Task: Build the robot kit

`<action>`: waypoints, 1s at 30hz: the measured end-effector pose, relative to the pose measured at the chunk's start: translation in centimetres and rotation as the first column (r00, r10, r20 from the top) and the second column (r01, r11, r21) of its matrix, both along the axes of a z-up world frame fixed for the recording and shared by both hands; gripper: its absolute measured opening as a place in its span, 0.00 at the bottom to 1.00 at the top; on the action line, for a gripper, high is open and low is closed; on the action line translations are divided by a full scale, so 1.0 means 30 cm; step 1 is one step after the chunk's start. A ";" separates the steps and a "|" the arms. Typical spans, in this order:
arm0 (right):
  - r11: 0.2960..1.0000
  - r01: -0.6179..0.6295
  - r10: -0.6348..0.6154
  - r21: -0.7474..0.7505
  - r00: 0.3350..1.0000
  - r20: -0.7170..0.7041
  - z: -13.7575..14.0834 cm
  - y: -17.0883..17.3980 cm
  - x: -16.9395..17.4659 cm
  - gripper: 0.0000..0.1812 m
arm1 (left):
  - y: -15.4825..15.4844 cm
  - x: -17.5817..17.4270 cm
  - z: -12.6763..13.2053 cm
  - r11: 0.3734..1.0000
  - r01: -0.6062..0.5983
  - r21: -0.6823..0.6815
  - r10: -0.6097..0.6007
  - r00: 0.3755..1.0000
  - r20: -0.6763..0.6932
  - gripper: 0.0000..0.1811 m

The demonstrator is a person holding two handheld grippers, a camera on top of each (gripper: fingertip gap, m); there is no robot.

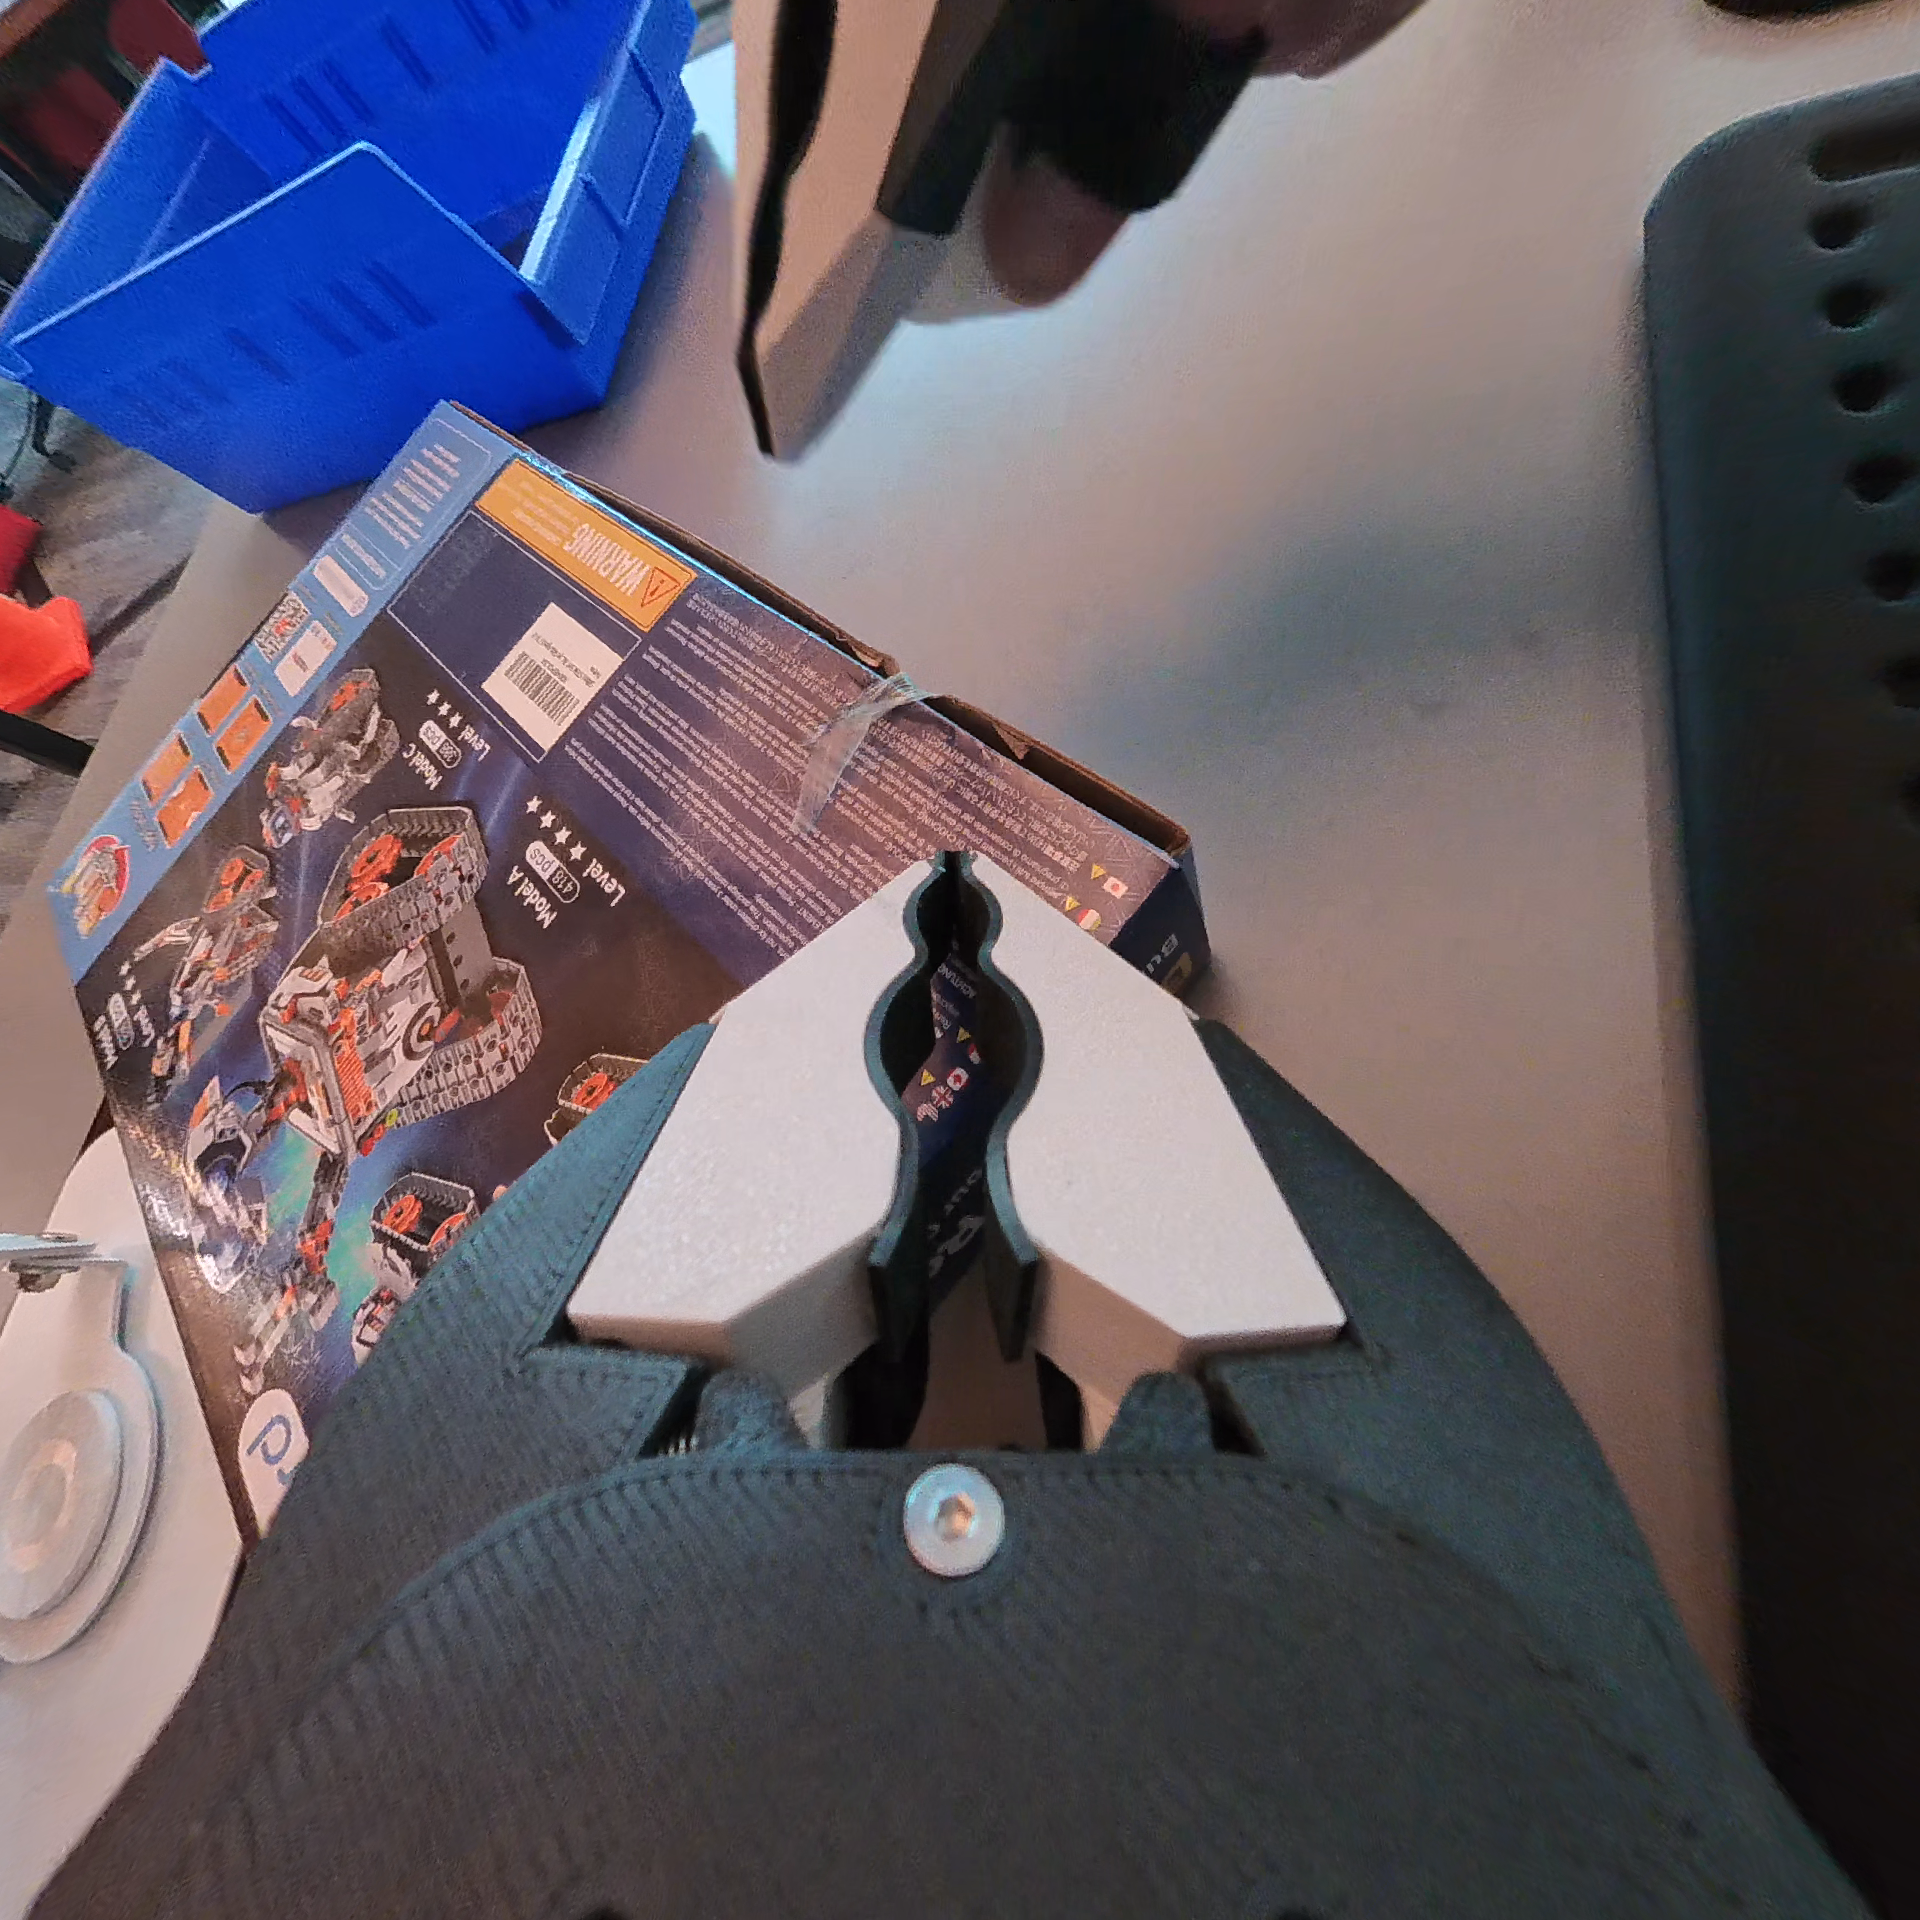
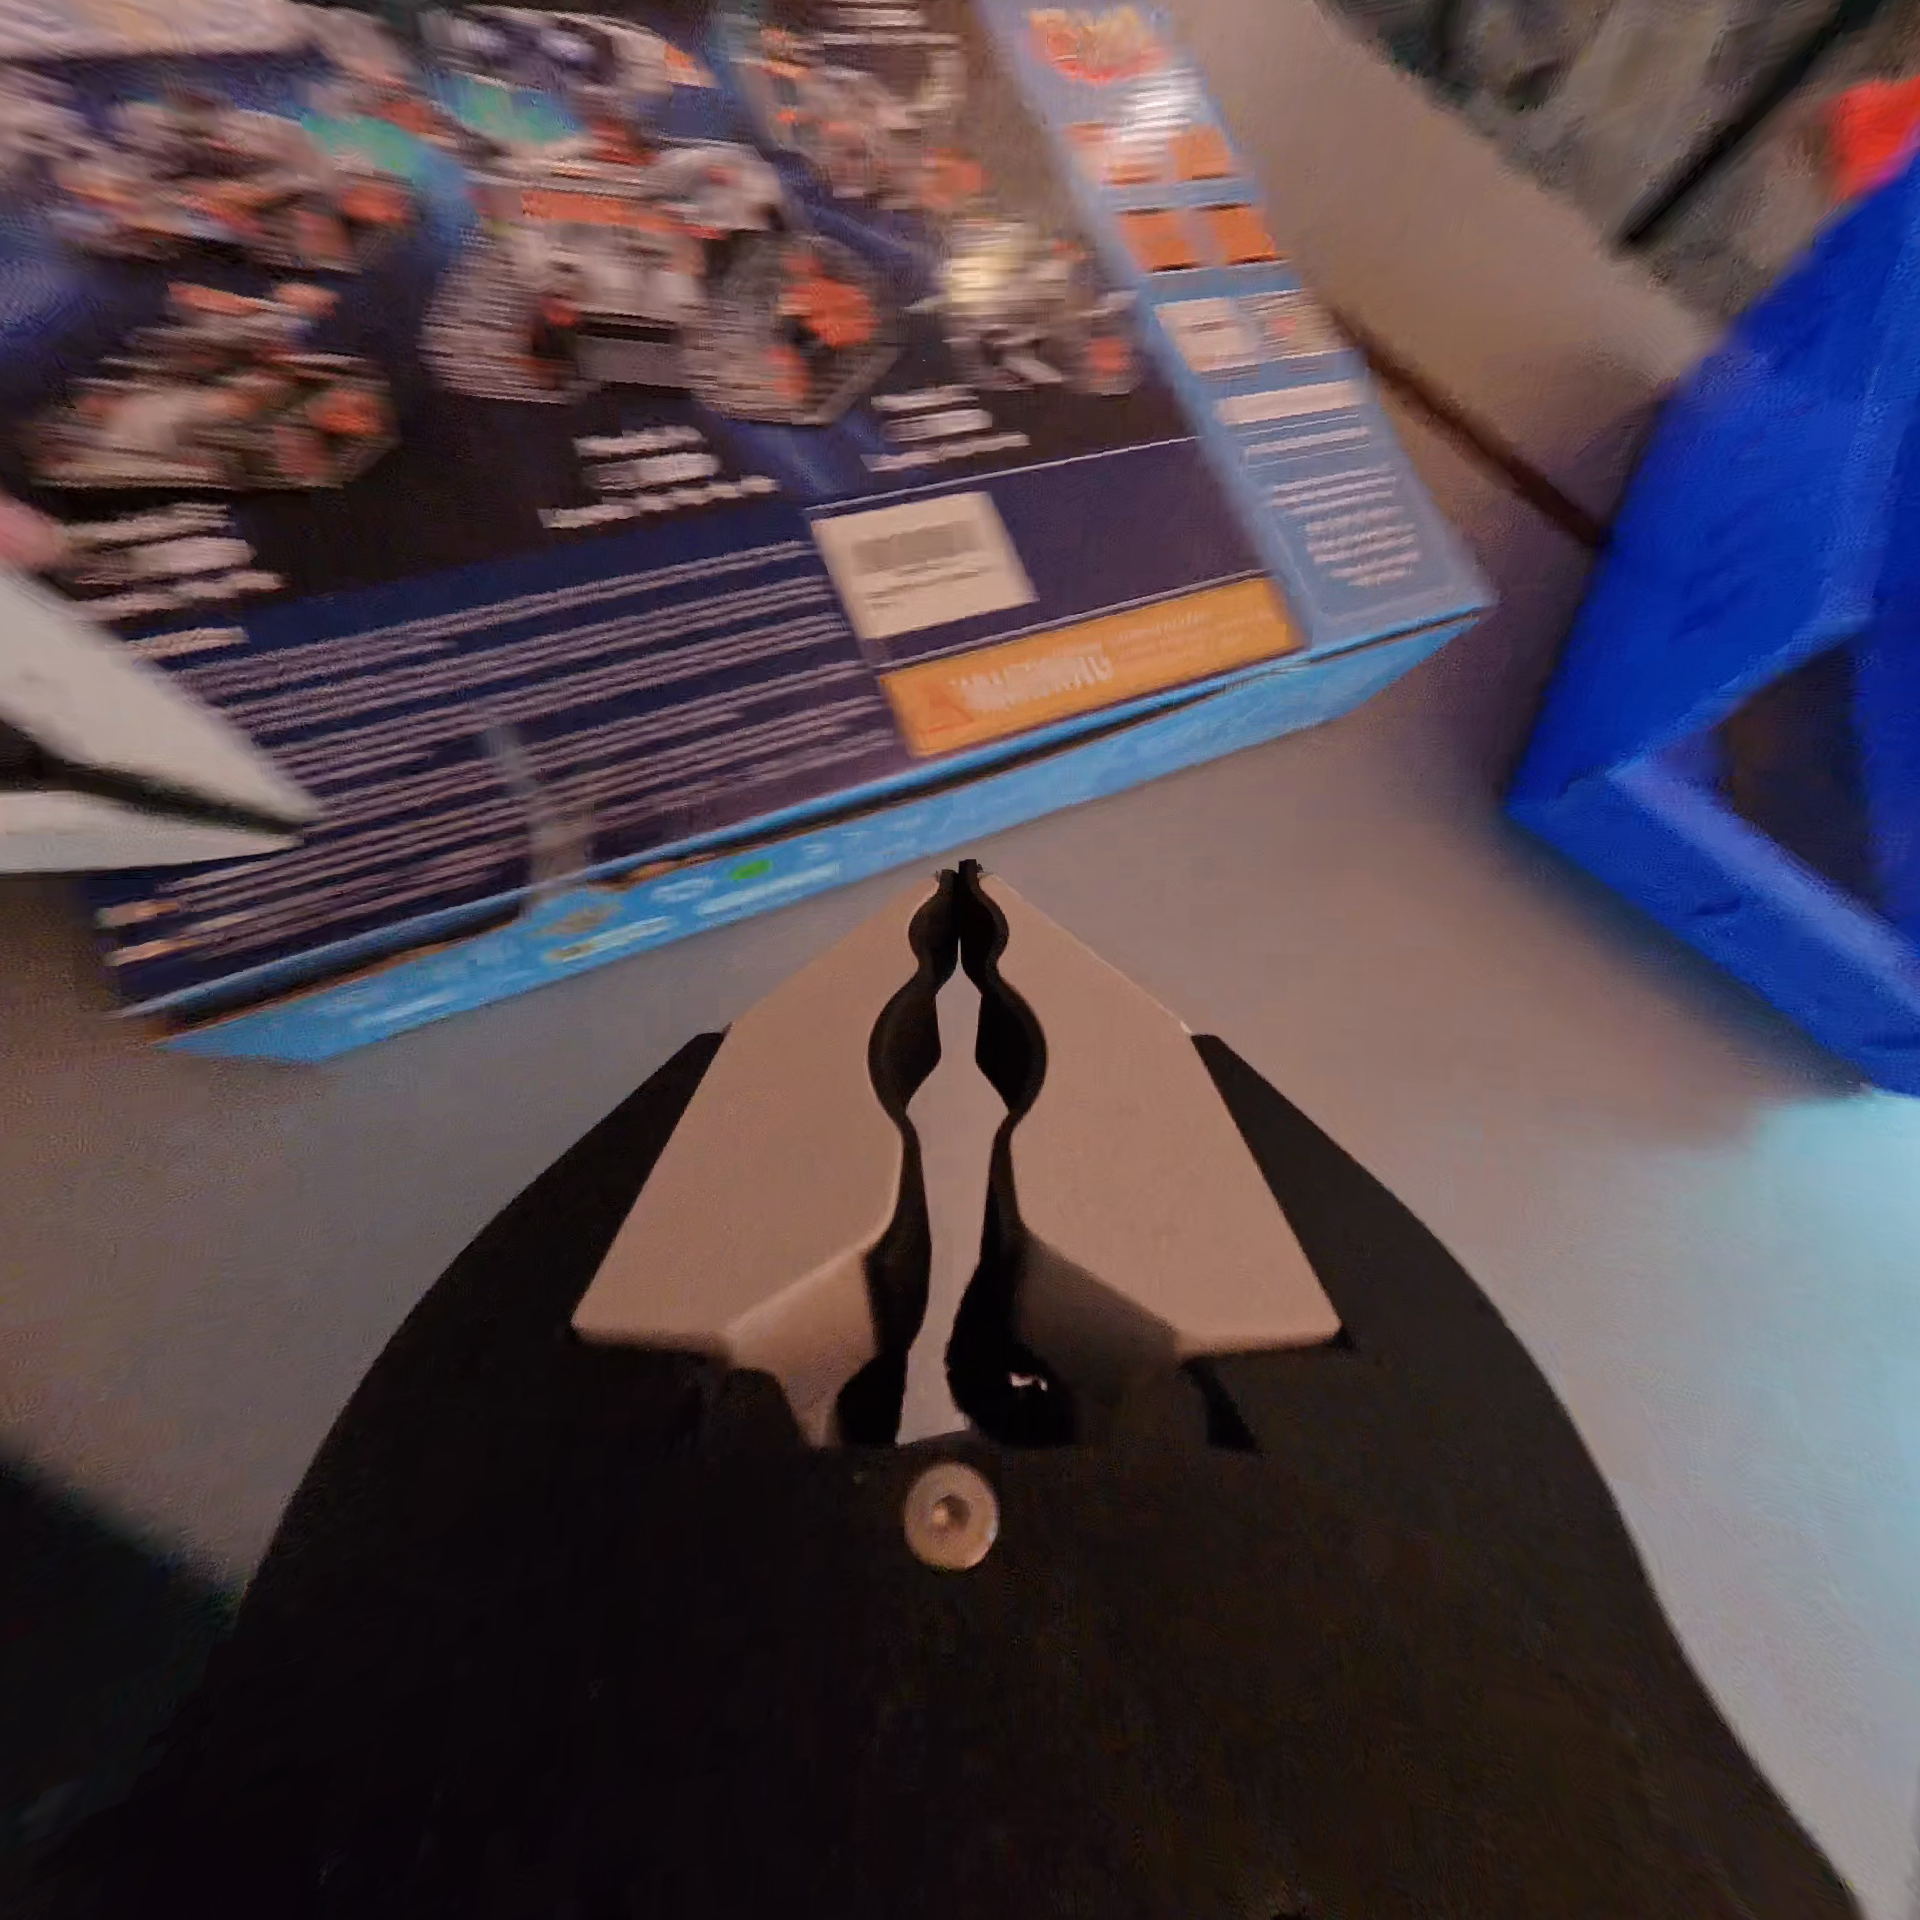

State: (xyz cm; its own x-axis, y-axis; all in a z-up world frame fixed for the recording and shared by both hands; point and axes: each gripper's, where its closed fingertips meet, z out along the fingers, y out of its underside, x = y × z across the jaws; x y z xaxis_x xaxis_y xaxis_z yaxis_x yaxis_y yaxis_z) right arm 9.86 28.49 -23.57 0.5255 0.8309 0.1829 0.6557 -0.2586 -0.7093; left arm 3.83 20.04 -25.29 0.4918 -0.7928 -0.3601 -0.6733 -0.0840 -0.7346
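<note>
A dark blue toy box printed with robot models lies tilted on the grey table, and its top edge gapes a little with brown card showing. My left gripper is shut on the box's near right corner, and blue card shows between the fingers. The right gripper shows blurred beyond the box in the left wrist view. In the right wrist view my right gripper is shut and empty, its tips just short of the box's light blue side. The left gripper's fingers show at the left of that view.
A blue plastic bin stands past the box, and it also shows at the right of the right wrist view. A dark perforated panel runs along the right. A white round part lies at the left. Orange things lie on the floor. About 12 centimetres separates my left fingertips from my right.
</note>
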 end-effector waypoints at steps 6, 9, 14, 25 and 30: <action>0.960 -0.277 0.280 -0.038 0.956 0.085 0.012 -0.146 -0.180 0.16 | 0.001 0.002 0.000 1.000 -0.010 -0.002 0.010 1.000 0.002 0.00; 0.949 -0.302 0.313 -0.087 0.933 0.179 -0.032 -0.137 -0.193 0.14 | 0.001 0.002 0.000 1.000 -0.010 -0.001 0.010 1.000 0.005 0.00; 0.933 -0.336 0.355 -0.128 0.920 0.169 -0.046 -0.158 -0.213 0.00 | 0.001 0.002 0.000 1.000 -0.007 -0.001 0.007 1.000 0.003 0.00; 0.985 -0.167 0.167 -0.037 0.986 -0.003 -0.037 -0.113 -0.191 0.00 | 0.002 0.004 -0.002 1.000 -0.009 0.004 0.009 1.000 -0.015 0.00; 0.994 -0.102 0.099 -0.029 0.992 -0.073 -0.029 -0.118 -0.159 0.00 | -0.003 0.010 -0.002 1.000 0.001 0.012 -0.001 1.000 -0.017 0.00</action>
